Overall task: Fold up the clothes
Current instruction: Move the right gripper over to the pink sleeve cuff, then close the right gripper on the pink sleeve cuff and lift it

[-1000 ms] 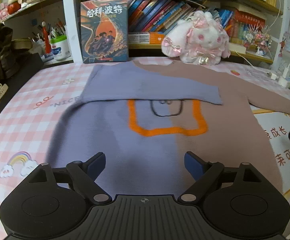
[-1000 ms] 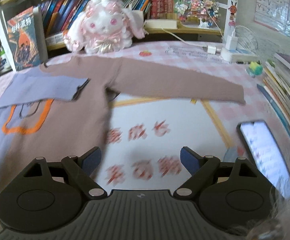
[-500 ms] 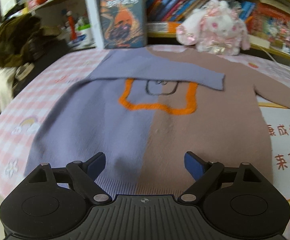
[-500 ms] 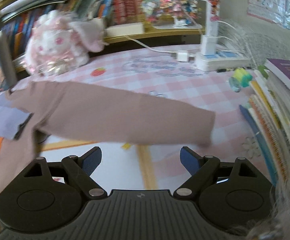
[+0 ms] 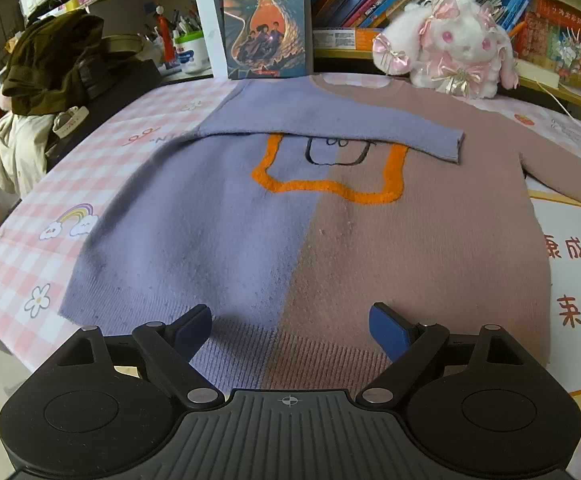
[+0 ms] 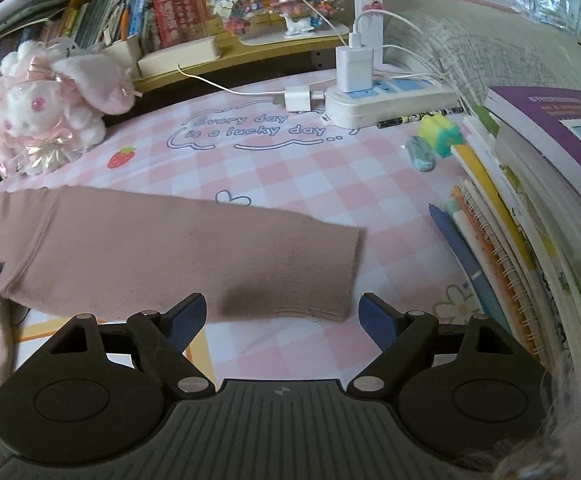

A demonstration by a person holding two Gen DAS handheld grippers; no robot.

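A sweater (image 5: 330, 232), half lavender and half dusty pink with an orange outline on the chest, lies flat on the pink checked table cover. Its lavender sleeve (image 5: 330, 124) is folded across the chest. Its pink sleeve (image 6: 178, 252) stretches out to the right, cuff (image 6: 322, 276) flat on the table. My left gripper (image 5: 290, 326) is open and empty above the sweater's bottom hem. My right gripper (image 6: 280, 316) is open and empty, just in front of the pink cuff.
A plush rabbit (image 5: 450, 48) and an upright book (image 5: 268, 20) stand behind the sweater by the shelves. A stack of books (image 6: 538, 216), a power strip (image 6: 394, 100) with chargers and small erasers (image 6: 434, 144) lie right of the pink sleeve. Clothes (image 5: 46, 72) pile at far left.
The left gripper has drawn back toward the sweater's hem. The right gripper has swung right and forward, from over the printed mat to the pink sleeve's cuff.
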